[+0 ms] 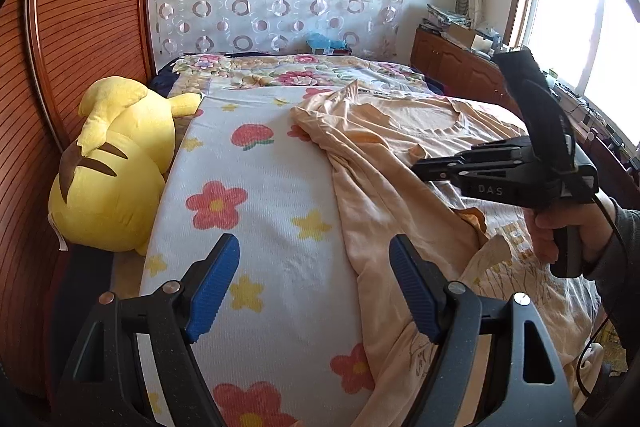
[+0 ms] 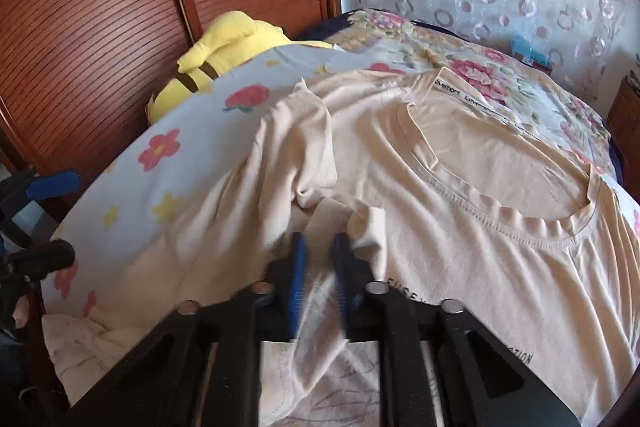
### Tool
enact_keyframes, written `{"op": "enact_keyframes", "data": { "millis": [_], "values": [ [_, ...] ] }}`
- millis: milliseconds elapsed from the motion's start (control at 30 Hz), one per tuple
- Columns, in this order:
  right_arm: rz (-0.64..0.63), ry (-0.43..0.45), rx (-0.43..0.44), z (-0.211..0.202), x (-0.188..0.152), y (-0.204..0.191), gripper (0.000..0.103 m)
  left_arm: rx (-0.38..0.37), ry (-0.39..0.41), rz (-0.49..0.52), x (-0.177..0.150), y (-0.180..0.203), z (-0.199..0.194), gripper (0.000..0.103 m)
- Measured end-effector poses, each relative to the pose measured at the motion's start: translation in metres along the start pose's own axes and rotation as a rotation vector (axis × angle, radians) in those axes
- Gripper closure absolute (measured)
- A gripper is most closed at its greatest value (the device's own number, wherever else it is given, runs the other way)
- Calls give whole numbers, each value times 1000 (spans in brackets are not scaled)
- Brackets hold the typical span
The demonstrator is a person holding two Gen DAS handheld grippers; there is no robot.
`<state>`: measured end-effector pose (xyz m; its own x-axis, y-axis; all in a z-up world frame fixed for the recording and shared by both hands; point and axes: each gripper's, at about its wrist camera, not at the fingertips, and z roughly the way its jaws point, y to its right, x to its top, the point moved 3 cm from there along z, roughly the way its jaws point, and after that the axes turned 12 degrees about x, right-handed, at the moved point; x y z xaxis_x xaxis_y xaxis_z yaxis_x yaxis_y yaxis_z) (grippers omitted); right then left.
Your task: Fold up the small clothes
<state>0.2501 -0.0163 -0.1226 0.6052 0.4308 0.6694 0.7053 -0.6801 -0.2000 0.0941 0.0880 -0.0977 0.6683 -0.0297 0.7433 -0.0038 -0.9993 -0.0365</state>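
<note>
Floral bedsheet carries a peach t-shirt, right of a yellow plush toy. Left gripper spread, empty, above the sheet. Right gripper pressed together over the shirt; pinch unclear.

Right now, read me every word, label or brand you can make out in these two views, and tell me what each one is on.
"DAS": on the side of the black right gripper.
"Lovemory", repeated, partly blurred: on the white neck tape of the peach cotton T-shirt.
"...ATION": dark chest print on the T-shirt, the rest hidden.
"SUGE...", uncertain: print by the gripper's fingers.
Yellow block letters on the shirt: unreadable.
</note>
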Motion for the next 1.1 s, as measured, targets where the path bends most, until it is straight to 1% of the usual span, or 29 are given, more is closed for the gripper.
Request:
{"op": "enact_keyframes", "data": {
  "millis": [67, 167, 233, 300, 367, 400, 467, 500, 567, 600, 633, 667, 700, 733, 767, 900, 967, 1000, 1033, 1100],
  "values": [
    [16, 30, 6, -9, -1, 4, 101, -2, 5, 3, 4, 2, 1, 25],
    [60, 88, -44, -33, -5, 20, 101, -11, 2, 0, 10, 6, 8, 25],
    [94, 119, -95, -49, -10, 33, 101, -17, -3, 3, 16, 10, 14, 25],
    [131, 127, -120, -59, -16, 43, 101, -8, -7, 16, 23, 14, 23, 25],
    [135, 136, -168, -69, -21, 49, 101, -3, -11, 26, 29, 18, 30, 25],
    [138, 139, -174, -73, -24, 50, 101, 0, -18, 30, 33, 19, 36, 25],
    [145, 118, -161, -74, -29, 48, 92, -5, -22, 44, 41, 23, 43, 25],
    [143, 96, -157, -76, -33, 47, 90, -13, -23, 49, 44, 25, 46, 25],
    [125, 71, -175, -75, -39, 45, 80, -22, -34, 56, 53, 29, 56, 25],
    [114, 61, -187, -78, -43, 45, 78, -20, -38, 60, 56, 31, 60, 25],
    [107, 55, -197, -81, -45, 47, 74, -15, -42, 68, 59, 34, 65, 27],
    [104, 46, -212, -84, -48, 50, 70, -12, -46, 75, 63, 37, 70, 29],
    [104, 41, -231, -91, -47, 57, 70, -17, -55, 78, 65, 39, 76, 30],
    [106, 42, -248, -96, -51, 60, 70, -22, -66, 77, 67, 41, 81, 34],
    [109, 43, -255, -102, -53, 61, 70, -24, -75, 74, 70, 42, 86, 37],
    [137, 28, -283, -124, -69, 77, 70, -18, -110, 68, 76, 45, 106, 45],
    [149, 21, -299, -132, -78, 83, 70, -17, -129, 63, 78, 45, 116, 55],
    [158, 16, -305, -135, -83, 87, 70, -15, -139, 57, 79, 44, 120, 58],
    [167, 10, -307, -138, -86, 88, 70, -16, -145, 52, 79, 43, 123, 64],
    [177, 38, -287, -144, -90, 91, 70, -21, -145, 40, 80, 41, 126, 76]
  ]
}}
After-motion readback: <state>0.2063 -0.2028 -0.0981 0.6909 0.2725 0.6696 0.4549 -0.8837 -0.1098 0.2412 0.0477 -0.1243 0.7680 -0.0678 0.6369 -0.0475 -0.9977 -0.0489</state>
